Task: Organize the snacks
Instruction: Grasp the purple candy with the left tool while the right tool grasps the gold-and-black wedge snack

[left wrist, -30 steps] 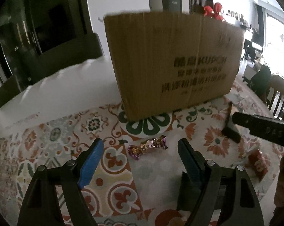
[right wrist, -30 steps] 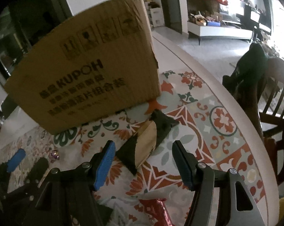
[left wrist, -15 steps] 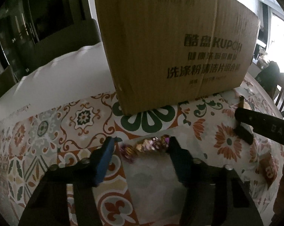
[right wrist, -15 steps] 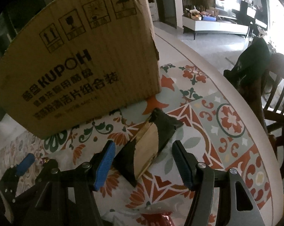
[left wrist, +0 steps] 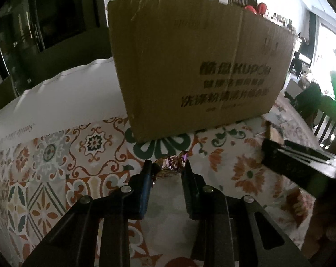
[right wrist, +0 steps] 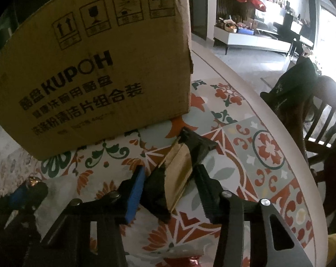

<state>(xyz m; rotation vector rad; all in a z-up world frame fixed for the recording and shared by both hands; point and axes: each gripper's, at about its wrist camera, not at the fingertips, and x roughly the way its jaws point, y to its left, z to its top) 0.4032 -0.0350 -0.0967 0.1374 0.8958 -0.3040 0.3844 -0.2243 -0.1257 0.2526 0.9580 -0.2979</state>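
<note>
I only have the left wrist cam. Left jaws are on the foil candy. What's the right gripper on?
Observer: The right gripper straddles a black-and-gold packet lying on the tablecloth. Its jaws have just been closing, and both pads look to be touching the packet.
Operator: Packet clear of the box?
Observer: Yes. The cardboard box stands behind it, with a narrow strip of cloth between them.
Operator: Box right way up?
Observer: It looks so. The handling symbols run along its top edge and their arrows point up.
</note>
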